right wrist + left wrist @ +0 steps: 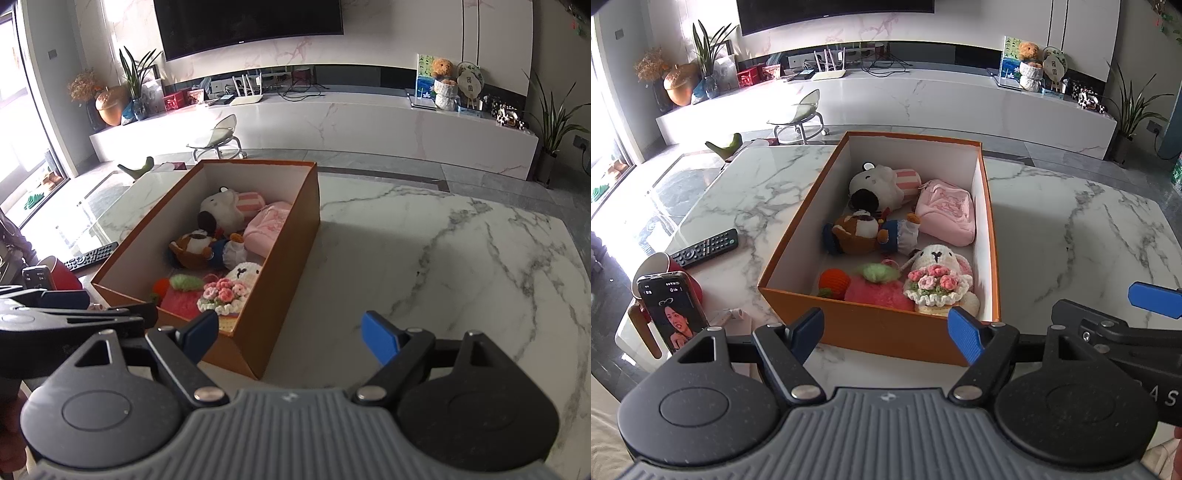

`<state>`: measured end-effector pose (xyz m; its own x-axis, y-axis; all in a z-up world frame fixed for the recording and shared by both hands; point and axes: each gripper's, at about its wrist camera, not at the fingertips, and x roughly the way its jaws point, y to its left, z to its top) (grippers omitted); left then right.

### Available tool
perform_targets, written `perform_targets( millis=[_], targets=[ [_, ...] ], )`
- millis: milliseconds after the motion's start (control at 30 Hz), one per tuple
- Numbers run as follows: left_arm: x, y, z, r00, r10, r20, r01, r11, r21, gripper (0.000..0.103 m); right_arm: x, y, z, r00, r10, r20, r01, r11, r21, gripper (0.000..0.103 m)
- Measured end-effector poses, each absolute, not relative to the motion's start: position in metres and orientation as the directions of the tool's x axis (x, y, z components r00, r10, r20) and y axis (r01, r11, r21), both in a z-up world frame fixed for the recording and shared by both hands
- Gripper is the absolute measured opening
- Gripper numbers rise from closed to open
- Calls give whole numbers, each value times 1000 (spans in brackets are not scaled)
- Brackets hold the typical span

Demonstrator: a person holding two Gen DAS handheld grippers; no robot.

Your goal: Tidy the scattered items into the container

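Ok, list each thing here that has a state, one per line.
Orange box: lid off, filled with toys.
Crochet bunny: inside the box, upright at the near wall.
Pink pouch: inside the box, against its right wall.
Phone: screen lit, propped upright.
Remote control: flat on the table.
Left gripper: open, empty.
Right gripper: open, empty.

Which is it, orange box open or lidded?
Open. The orange box has no lid on it; the toys inside, such as the crochet bunny, show from above.
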<state>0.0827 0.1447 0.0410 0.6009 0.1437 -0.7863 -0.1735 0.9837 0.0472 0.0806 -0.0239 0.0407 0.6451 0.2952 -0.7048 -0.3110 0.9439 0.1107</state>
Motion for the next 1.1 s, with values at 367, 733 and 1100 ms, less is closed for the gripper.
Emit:
perform_targets(
  millis=[367,733,1100],
  targets=[
    [83,145,41,604,152,-782,-177,983,54,86,81,-21,40,645,292,-706,-316,943,101,86],
    [82,145,41,604,153,-782,-179,982,54,82,80,-20,39,644,287,-709,-314,944,98,86],
    [81,145,42,608,162,-777,-177,982,66,82,81,-18,39,640,290,-712,-321,942,96,86]
  ],
)
